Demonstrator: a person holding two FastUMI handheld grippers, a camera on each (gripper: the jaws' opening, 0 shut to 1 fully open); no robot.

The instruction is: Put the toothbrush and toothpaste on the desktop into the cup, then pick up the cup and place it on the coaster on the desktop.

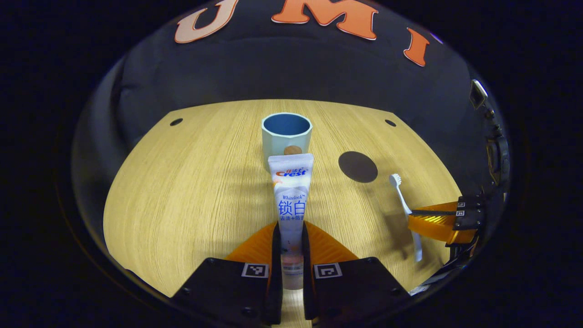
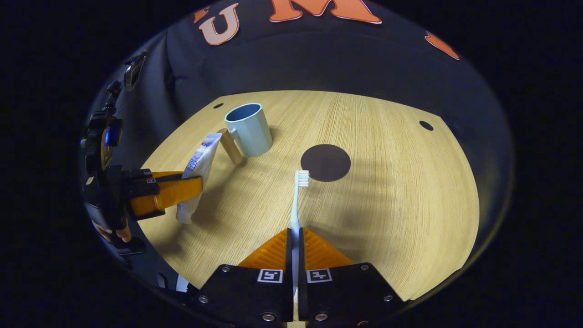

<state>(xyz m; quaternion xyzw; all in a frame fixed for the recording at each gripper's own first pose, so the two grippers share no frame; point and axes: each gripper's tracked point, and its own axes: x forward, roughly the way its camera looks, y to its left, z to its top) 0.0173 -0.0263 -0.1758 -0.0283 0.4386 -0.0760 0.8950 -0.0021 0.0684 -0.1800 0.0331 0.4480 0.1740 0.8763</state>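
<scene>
While the cup point(image 1: 286, 136) stands empty, left tongs point(image 1: 290, 237) clench toothpaste point(image 1: 291, 200); right tongs point(image 2: 294, 237) clench toothbrush point(image 2: 297, 200).

I see a pale blue cup point(image 1: 286, 139) with a darker blue interior, and a white toothpaste tube point(image 1: 290, 196) with blue lettering and a red logo. The toothbrush point(image 2: 297, 200) is white. The coaster point(image 2: 325, 162) appears dark brown. The desktop point(image 2: 387, 191) is light woodgrain.
</scene>
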